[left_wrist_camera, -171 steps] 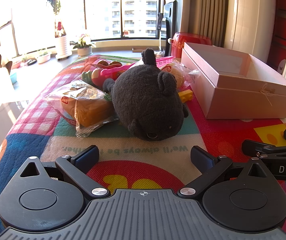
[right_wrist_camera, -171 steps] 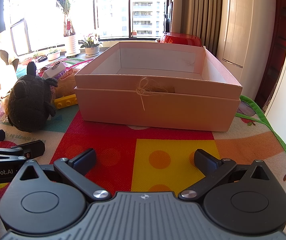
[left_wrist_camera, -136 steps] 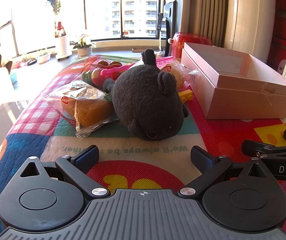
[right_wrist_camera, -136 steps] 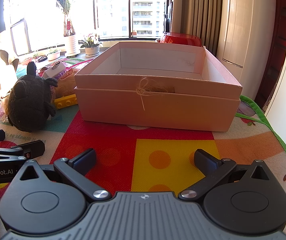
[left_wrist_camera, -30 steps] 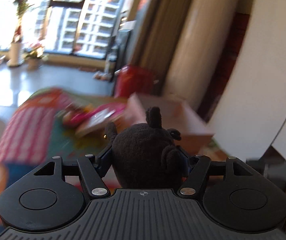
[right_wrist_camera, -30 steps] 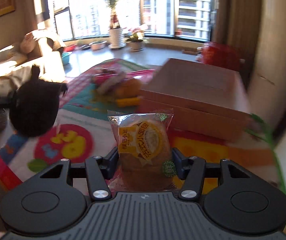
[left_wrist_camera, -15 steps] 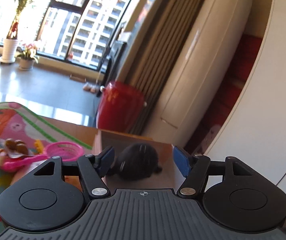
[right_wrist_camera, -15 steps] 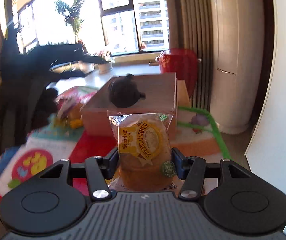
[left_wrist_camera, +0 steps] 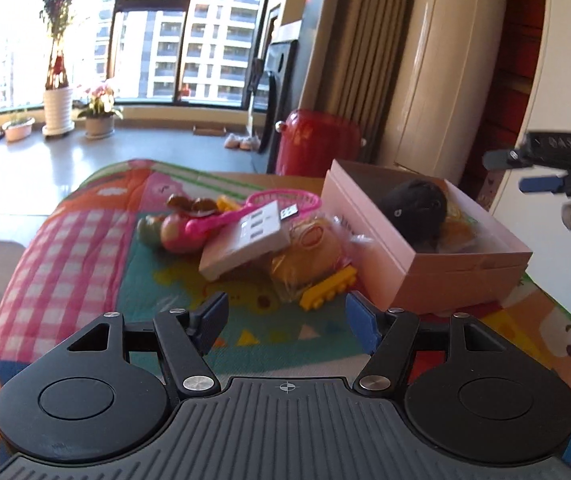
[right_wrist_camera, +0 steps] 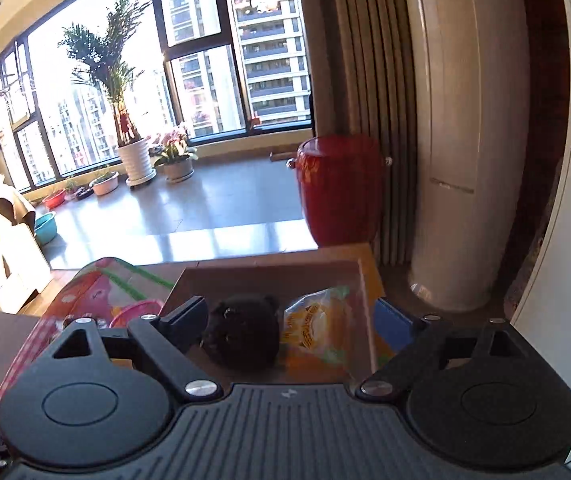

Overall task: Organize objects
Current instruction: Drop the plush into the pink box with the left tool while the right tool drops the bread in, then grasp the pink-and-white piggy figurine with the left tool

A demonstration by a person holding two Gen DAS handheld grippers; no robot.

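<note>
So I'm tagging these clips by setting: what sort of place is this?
Most likely a high-rise apartment living room: tall windows facing tower blocks, potted plants on the floor, and a colourful play mat strewn with toys beside a pink box.

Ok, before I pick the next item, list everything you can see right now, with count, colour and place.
Box: one, pink, open, right side of the mat.
Plush toy: one, black, inside the box.
Packaged bun: one, yellow wrapper, in the box beside the plush.
Second packaged bun: one, orange, on the mat left of the box.
Building brick: one, yellow, on the mat by the box.
White card: one, leaning on the pile.
Pink scoop: one, behind the card.
Play mat: one, multicoloured.
Red bin: one, on the floor behind.
Left tool: open, empty.
Right tool: opening, over the box, nothing gripped.
</note>
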